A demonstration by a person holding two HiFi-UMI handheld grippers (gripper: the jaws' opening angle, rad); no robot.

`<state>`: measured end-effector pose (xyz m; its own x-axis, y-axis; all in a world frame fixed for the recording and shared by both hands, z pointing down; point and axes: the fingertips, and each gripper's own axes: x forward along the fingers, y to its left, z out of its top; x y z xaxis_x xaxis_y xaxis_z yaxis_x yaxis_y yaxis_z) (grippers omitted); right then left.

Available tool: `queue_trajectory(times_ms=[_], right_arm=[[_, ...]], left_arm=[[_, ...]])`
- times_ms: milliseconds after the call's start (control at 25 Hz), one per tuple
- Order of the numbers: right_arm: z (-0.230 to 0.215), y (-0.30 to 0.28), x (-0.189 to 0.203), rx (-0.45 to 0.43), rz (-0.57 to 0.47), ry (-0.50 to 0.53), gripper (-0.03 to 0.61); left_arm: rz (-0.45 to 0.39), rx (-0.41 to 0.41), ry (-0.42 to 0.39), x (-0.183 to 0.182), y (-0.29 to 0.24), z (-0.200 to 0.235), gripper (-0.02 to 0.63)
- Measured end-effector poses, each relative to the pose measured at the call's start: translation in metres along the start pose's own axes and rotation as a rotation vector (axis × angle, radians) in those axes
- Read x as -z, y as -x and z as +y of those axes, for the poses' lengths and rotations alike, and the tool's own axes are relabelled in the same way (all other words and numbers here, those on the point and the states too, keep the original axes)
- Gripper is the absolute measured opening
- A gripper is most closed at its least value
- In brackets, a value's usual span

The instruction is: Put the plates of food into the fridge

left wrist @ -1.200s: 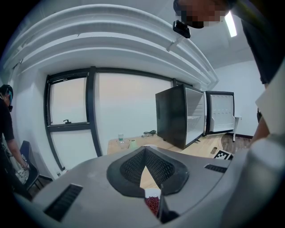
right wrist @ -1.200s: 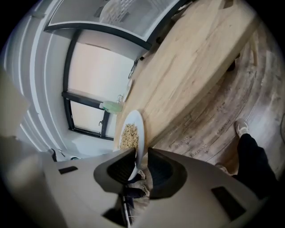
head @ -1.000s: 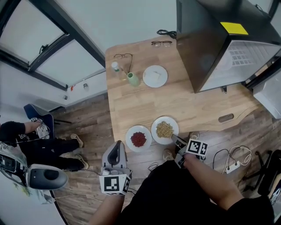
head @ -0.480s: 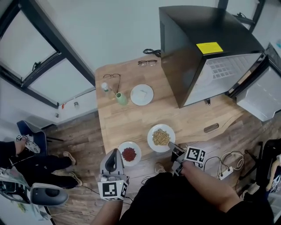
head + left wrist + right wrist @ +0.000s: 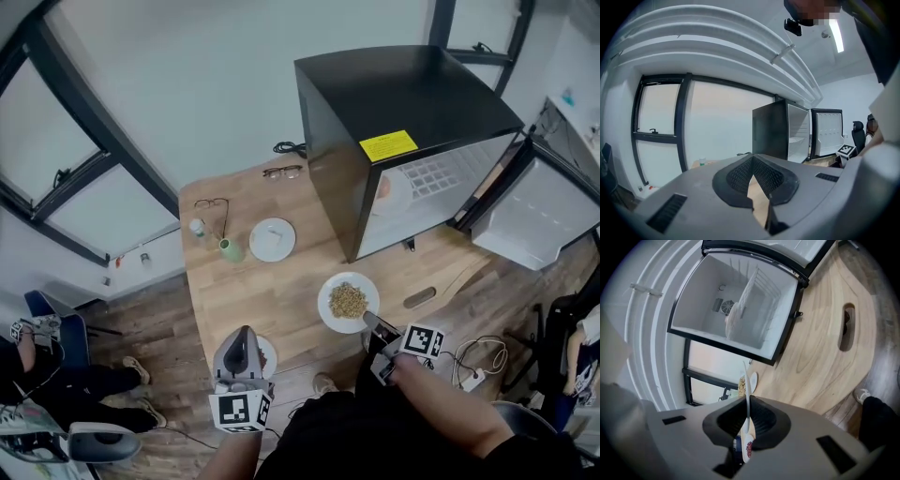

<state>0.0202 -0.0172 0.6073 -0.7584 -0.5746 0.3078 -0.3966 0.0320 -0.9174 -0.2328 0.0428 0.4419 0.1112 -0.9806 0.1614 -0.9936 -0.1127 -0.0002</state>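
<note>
My right gripper (image 5: 368, 318) is shut on the near rim of a white plate of tan food (image 5: 348, 301), held just off the wooden table (image 5: 234, 291). In the right gripper view that plate (image 5: 746, 378) shows edge-on between the pads of this gripper (image 5: 748, 417). A plate of red food (image 5: 267, 355) lies at the table's near edge, mostly hidden under my left gripper (image 5: 243, 334), which is shut and holds nothing. A third white plate (image 5: 272, 239) sits farther back. The black fridge (image 5: 403, 112) stands open, with a pale plate on its wire shelf (image 5: 733, 318).
The fridge door (image 5: 534, 211) swings out to the right. On the table are a green cup (image 5: 231, 249), a small bottle (image 5: 197, 228) and two pairs of glasses (image 5: 212, 203). There is a handle slot (image 5: 419, 297) near the table's right edge. Cables and a power strip (image 5: 469, 377) lie on the floor.
The right gripper has lifted the tan-food plate and carried it toward the fridge. The left gripper has come forward over the red-food plate. My view has swung toward the open fridge.
</note>
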Motion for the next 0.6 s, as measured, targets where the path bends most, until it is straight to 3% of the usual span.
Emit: queue_trajectory(times_ms=[600], right_arm=[[0.005,0.073,-0.141,-0.013,-0.174,0.021,0.032]], left_arm=[[-0.055,0.084,-0.051,-0.054,-0.097,-0.073,0.003]])
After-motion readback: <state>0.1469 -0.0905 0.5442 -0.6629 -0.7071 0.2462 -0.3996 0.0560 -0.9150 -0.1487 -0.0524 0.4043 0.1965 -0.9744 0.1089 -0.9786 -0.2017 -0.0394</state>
